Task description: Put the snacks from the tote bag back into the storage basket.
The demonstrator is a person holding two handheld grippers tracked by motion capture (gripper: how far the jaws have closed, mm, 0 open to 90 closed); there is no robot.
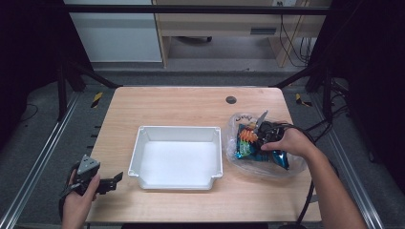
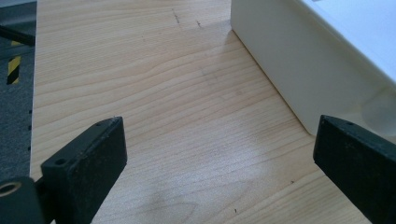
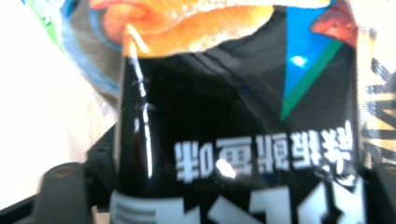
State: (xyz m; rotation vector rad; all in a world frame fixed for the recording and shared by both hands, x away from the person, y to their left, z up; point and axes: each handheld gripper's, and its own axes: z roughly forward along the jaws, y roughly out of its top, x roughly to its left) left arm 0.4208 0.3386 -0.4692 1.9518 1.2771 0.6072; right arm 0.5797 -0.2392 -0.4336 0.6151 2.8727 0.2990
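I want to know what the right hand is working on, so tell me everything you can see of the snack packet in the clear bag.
The snack packet is a glossy, crinkled foil pouch, mostly black, with an orange food picture, a blue and green triangle and white lettering that reads upside down in the right gripper view. It lies inside the clear plastic bag on the table's right side, beside the white tray. The right gripper reaches into the bag, its jaws on either side of the packet; whether they press it is unclear.

snack packet (image 3: 233, 116) blurred, cut off by the edges; it hides the right hand-held gripper (image 3: 224, 205) jaws
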